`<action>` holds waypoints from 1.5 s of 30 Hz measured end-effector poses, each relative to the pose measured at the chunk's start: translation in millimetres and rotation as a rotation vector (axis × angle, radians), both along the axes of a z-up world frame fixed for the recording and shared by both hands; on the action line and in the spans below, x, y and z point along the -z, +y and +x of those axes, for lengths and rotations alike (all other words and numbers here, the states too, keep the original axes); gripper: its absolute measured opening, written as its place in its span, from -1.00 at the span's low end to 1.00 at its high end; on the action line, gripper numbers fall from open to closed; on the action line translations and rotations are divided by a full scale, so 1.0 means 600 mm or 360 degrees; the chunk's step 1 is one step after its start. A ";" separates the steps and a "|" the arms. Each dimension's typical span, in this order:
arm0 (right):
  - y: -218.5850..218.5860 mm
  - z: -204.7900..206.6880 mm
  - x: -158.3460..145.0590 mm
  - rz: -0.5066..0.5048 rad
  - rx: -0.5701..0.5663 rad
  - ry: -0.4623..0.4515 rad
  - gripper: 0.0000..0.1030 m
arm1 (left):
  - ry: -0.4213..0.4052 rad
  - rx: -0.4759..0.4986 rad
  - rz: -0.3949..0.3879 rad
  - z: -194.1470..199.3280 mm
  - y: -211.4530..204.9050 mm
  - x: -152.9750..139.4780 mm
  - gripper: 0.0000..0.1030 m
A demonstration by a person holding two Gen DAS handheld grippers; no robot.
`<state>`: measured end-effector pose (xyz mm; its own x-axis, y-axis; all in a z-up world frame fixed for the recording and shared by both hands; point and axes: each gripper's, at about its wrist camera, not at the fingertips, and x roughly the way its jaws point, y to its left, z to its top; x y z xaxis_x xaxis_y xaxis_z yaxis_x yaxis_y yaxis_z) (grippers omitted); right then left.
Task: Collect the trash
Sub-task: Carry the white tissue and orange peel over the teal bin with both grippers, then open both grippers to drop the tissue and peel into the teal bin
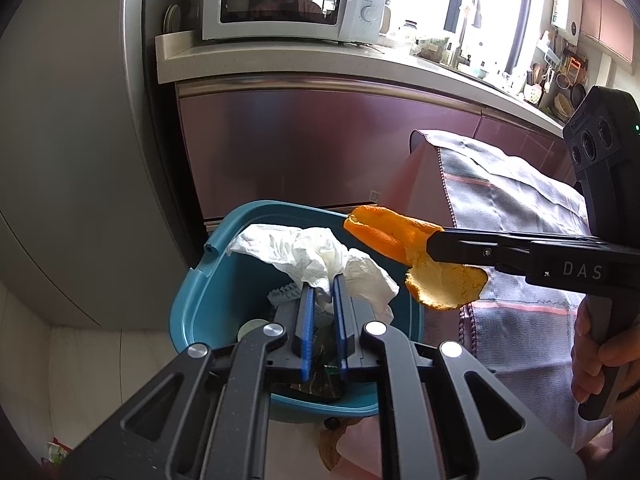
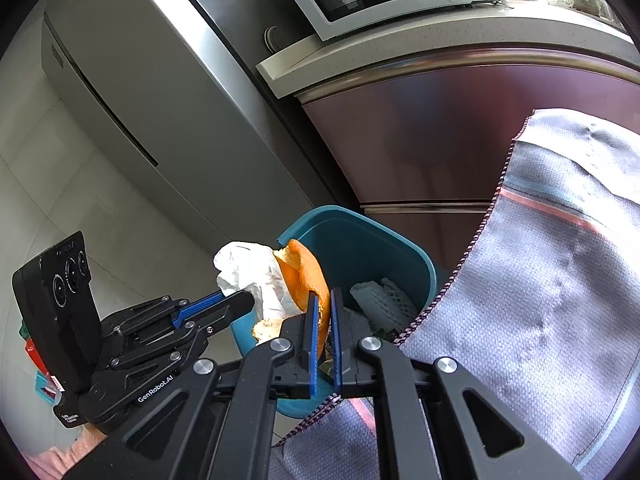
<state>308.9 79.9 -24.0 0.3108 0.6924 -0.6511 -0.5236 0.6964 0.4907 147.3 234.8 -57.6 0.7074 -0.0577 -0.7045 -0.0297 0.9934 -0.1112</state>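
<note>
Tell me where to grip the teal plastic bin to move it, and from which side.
Grip the teal plastic bin by its bare left rim, from above: the thin upright wall suits narrow jaws. The grey cloth crowds its right side.

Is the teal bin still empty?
No: the teal bin already holds a white foam net and other scraps.

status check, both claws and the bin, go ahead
Left claw shut on white tissue. Right claw shut on orange peel. Both held over the teal bin. Grey cloth hangs beside the bin, not blocking.
</note>
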 end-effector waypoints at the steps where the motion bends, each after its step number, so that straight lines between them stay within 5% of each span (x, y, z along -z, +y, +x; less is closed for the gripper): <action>1: 0.002 0.001 0.001 -0.0004 0.0000 0.0002 -0.90 | 0.0003 -0.0001 0.0001 0.001 -0.001 0.001 -0.81; 34: 0.057 0.030 0.034 -0.0121 -0.0008 0.0051 -0.86 | 0.0095 -0.0017 0.0016 0.039 -0.008 0.035 -0.79; 41: 0.059 0.033 0.038 -0.0138 0.0003 0.0054 -0.76 | 0.0160 -0.0020 -0.0026 0.053 -0.005 0.057 -0.76; 45: 0.053 0.030 0.038 -0.0110 -0.0010 0.0040 -0.65 | 0.0195 -0.0041 -0.0055 0.058 -0.002 0.070 -0.57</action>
